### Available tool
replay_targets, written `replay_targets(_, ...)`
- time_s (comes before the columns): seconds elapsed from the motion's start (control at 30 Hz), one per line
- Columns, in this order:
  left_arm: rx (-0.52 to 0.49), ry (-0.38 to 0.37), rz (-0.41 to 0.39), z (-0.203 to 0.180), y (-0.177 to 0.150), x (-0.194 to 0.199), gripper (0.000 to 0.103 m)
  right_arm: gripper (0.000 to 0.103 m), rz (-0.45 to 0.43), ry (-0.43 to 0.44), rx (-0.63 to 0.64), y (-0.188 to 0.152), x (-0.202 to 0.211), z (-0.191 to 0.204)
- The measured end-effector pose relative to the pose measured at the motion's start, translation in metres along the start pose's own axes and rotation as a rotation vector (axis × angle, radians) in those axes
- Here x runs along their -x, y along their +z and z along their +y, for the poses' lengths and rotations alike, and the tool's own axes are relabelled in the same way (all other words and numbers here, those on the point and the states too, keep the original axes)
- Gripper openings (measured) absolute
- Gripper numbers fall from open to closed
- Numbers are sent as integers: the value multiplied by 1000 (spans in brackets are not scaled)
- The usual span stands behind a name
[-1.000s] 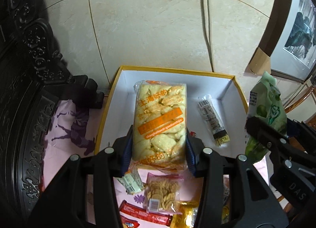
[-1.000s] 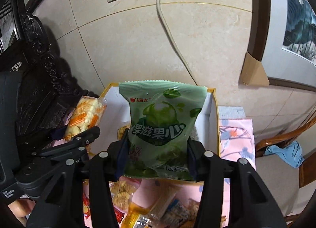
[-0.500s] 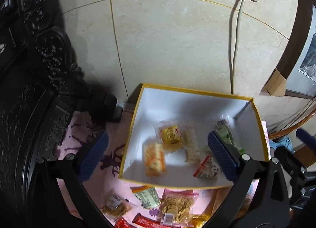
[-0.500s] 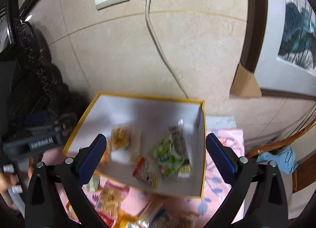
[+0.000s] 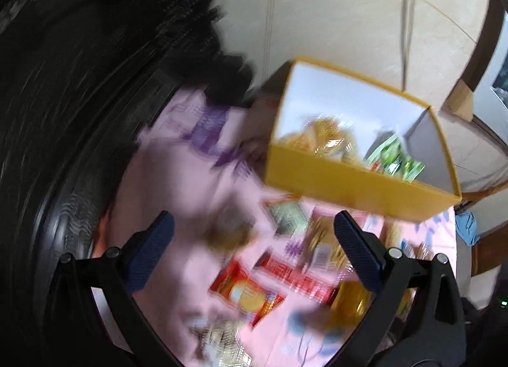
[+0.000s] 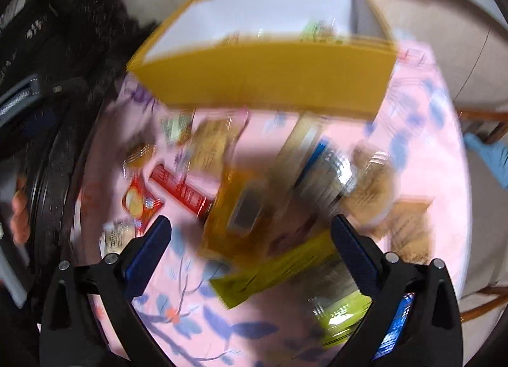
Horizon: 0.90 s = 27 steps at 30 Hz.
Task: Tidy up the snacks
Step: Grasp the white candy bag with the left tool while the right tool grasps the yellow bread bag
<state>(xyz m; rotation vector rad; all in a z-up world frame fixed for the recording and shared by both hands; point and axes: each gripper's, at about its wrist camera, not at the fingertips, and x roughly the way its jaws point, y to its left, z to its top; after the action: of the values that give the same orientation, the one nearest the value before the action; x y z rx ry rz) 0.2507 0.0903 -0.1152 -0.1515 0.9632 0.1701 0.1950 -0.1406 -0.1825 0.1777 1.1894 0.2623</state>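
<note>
Both the left gripper (image 5: 252, 251) and right gripper (image 6: 250, 248) have wide open, empty jaws over light, crinkly snack packets (image 6: 187, 192) at 12 o'clock, best pinched across the flat middle.

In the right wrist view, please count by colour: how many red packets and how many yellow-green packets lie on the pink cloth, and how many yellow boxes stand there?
Red packets: 2
Yellow-green packets: 2, though blurred
Yellow box: 1
Total: 5
</note>
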Motion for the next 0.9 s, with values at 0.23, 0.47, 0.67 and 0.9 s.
replay_targets(0.23,-26,63,83,40,-77,16,101,101,6,-43,-76,-16,-47,21)
replay_targets(0.47,31,113,168,78,-117,18,101,93,9,-206,-42,-15,-86,32)
replay_targets(0.67,1,116,222,70,-134,2,101,97,-14,-285,61,-22,-97,47)
replay_targets(0.9,-50,120,259,33,-147,-36,101,51,-76,-272,78,-29,-79,34)
